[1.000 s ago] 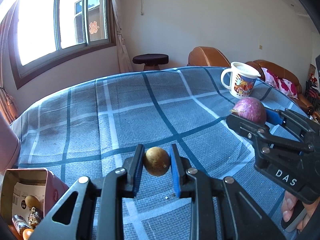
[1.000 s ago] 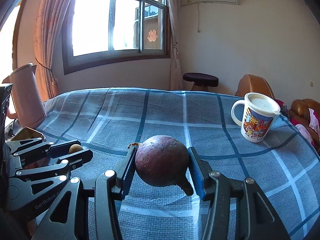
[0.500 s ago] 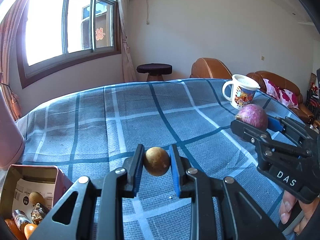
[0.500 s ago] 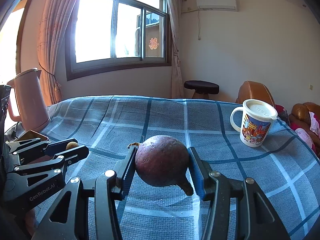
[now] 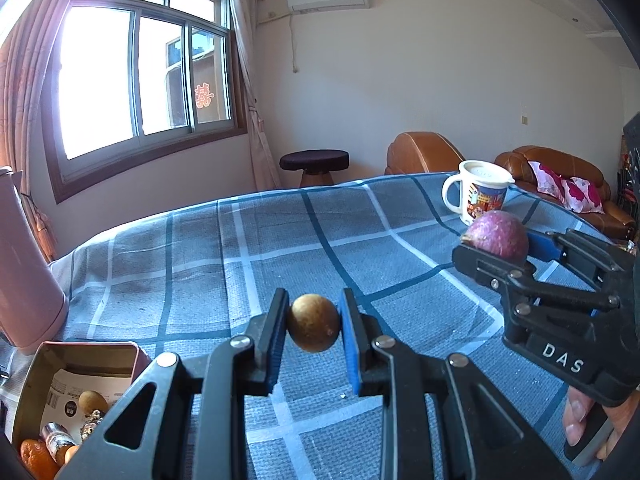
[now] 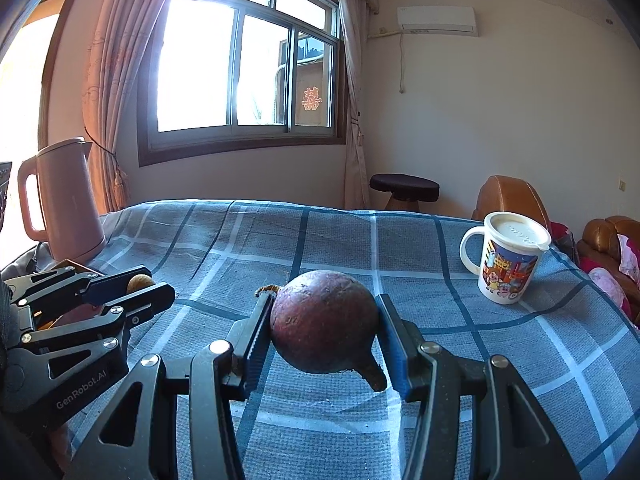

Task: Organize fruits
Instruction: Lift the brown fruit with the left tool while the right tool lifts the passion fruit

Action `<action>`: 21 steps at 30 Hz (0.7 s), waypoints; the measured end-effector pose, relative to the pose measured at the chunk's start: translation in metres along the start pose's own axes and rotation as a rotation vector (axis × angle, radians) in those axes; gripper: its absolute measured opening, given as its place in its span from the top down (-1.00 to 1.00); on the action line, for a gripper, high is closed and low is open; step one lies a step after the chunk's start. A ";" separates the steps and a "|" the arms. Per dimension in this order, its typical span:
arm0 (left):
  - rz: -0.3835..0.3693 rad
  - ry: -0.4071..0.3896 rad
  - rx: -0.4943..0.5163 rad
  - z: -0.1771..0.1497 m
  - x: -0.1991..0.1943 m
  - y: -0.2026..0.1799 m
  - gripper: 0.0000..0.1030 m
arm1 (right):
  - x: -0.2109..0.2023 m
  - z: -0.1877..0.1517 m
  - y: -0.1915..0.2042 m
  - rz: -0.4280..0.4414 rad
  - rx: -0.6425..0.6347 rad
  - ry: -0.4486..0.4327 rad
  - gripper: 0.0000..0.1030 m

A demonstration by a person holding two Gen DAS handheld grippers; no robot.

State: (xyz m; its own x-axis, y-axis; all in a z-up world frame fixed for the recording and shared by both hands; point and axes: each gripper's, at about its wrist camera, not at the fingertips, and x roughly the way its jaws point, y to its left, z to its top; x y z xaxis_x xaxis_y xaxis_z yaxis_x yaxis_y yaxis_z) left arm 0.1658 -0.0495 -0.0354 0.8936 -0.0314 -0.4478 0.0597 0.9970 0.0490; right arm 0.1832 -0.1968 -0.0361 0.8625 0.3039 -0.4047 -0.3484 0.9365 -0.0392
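1. In the left wrist view we see the left gripper (image 5: 313, 324) low in the centre of the frame, its two pads pressed on a small round brown fruit (image 5: 313, 323). The jaws stand narrow, clamped on it.
2. The brown fruit sits right between the pad tips, held clear above the blue checked cloth (image 5: 248, 248), with cloth showing under it.
3. At the right edge of that view we see the right gripper (image 5: 498, 240) side-on, with a purple fruit (image 5: 496, 236) caught at its tips; part of a hand (image 5: 588, 424) grips its handle at lower right.
4. In the right wrist view the purple fruit (image 6: 324, 322) fills the gap between the right gripper's (image 6: 325, 326) pads at the centre bottom. The jaws stand at a middling width and press both its sides; a stub pokes out low on its right.
5. That fruit, too, hangs above the cloth (image 6: 440, 280), not resting on it.
6. At the left of the right wrist view the left gripper (image 6: 138, 283) pokes in, the brown fruit (image 6: 139, 281) just peeping between its fingers.
7. In the lower left corner of the left wrist view we have an open tin (image 5: 80, 360) holding another brown fruit (image 5: 93, 402), orange fruits (image 5: 38, 452) and some foil-wrapped pieces.
8. A lidded mug (image 6: 510, 258) stands on the cloth at the right, well apart from both grippers; a pink kettle (image 6: 64, 200) stands at the far left.
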 end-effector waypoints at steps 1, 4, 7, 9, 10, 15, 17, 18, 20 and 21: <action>0.001 -0.003 0.000 0.000 -0.001 0.000 0.48 | -0.001 0.000 0.000 0.000 -0.001 -0.003 -0.01; 0.005 -0.012 0.003 -0.001 -0.004 -0.001 0.48 | -0.003 0.000 0.001 -0.001 -0.006 -0.012 -0.01; 0.011 -0.019 0.010 -0.002 -0.007 -0.002 0.48 | -0.006 -0.001 0.002 0.000 -0.010 -0.020 -0.01; 0.012 -0.022 0.013 -0.003 -0.009 -0.003 0.48 | -0.007 -0.001 0.003 0.001 -0.014 -0.026 -0.01; 0.013 -0.024 0.013 -0.003 -0.010 -0.003 0.48 | -0.008 -0.001 0.004 0.001 -0.017 -0.031 -0.01; 0.014 -0.025 0.009 -0.003 -0.012 -0.003 0.48 | -0.015 -0.003 0.009 0.001 -0.032 -0.049 -0.01; 0.014 -0.027 0.009 -0.004 -0.014 -0.003 0.48 | -0.017 -0.003 0.010 0.003 -0.033 -0.054 -0.01; 0.014 -0.028 0.009 -0.004 -0.015 -0.003 0.48 | -0.018 -0.004 0.010 0.004 -0.032 -0.056 -0.01; 0.015 -0.032 0.012 -0.005 -0.018 -0.004 0.48 | -0.019 -0.004 0.010 0.007 -0.032 -0.060 -0.01; 0.015 -0.035 0.014 -0.006 -0.020 -0.004 0.48 | -0.020 -0.004 0.010 0.010 -0.032 -0.062 -0.01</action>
State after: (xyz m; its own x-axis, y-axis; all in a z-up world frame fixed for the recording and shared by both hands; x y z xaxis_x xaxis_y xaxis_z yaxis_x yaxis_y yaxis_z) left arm 0.1455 -0.0526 -0.0318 0.9093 -0.0189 -0.4158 0.0521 0.9963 0.0686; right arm 0.1606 -0.1939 -0.0323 0.8796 0.3240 -0.3483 -0.3675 0.9278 -0.0650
